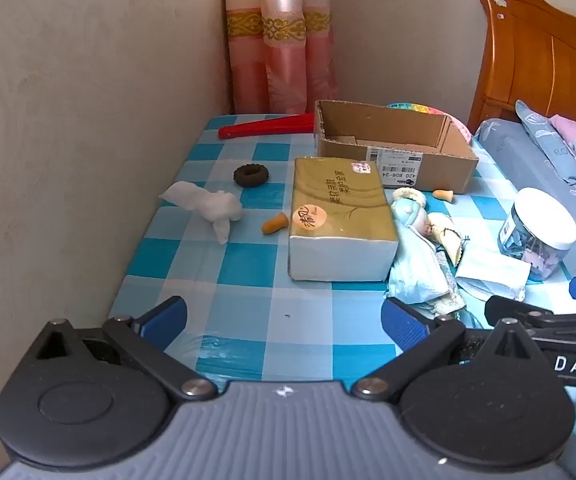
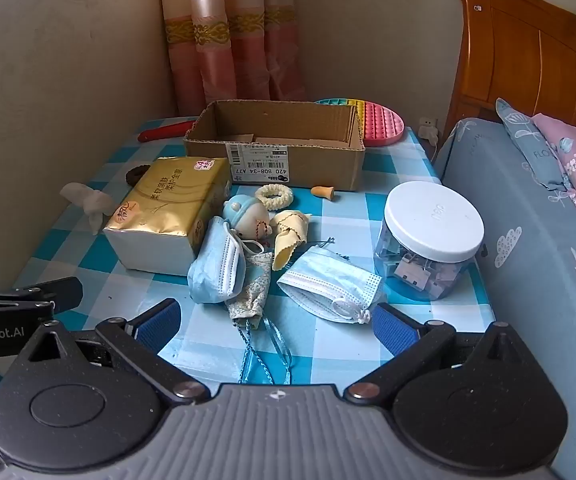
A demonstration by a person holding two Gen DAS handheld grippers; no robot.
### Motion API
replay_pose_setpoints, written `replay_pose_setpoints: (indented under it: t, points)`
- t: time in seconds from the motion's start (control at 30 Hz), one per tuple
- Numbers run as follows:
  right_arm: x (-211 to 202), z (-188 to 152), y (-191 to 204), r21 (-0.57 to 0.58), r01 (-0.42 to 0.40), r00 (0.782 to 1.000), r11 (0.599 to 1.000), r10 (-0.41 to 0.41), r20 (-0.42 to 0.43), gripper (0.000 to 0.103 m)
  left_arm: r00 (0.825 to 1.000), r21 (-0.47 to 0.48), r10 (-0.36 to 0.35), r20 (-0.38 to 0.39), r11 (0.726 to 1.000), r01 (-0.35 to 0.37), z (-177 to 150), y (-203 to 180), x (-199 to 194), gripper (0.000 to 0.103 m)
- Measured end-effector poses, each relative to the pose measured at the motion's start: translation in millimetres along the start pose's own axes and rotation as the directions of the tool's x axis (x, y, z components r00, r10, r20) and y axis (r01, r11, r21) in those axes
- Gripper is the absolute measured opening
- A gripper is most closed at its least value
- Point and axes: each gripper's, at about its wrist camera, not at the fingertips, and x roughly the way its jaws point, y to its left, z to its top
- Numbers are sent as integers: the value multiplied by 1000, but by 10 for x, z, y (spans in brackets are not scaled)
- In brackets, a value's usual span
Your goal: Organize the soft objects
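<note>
Both tools hover at the near edge of the checked table (image 2: pixel 327 216), the left gripper (image 1: pixel 286 320) and the right gripper (image 2: pixel 276 322) each with jaws spread wide and nothing between them. Nearest the right one lies a flat face mask (image 2: pixel 327 286), limp and almost weightless; a pinch through its pleated middle should hold better than the thin ear loops. Just left of it a second, bunched mask (image 2: pixel 216 272) rests against a small soft doll (image 2: pixel 248 216), whose trailing ribbons (image 2: pixel 264 354) could snag. Beyond sit a cream scrunchie (image 2: pixel 275 197) and an orange foam earplug (image 2: pixel 323 192), both squashy and easy to crush. On the left side a crumpled white tissue (image 1: pixel 208 206), a second earplug (image 1: pixel 274 225) and a dark ring (image 1: pixel 251 176), probably another hair tie, lie well apart. Farthest stands the open cardboard box (image 2: pixel 299 168), the likely destination.
</note>
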Motion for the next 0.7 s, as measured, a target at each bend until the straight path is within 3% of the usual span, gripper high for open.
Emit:
replay_pose_setpoints:
  t: [0.7]
  points:
    - [-18, 15, 15, -9, 5, 1000, 1000, -5, 0, 103, 1000, -5, -8, 7, 1000, 8, -12, -10, -7, 103]
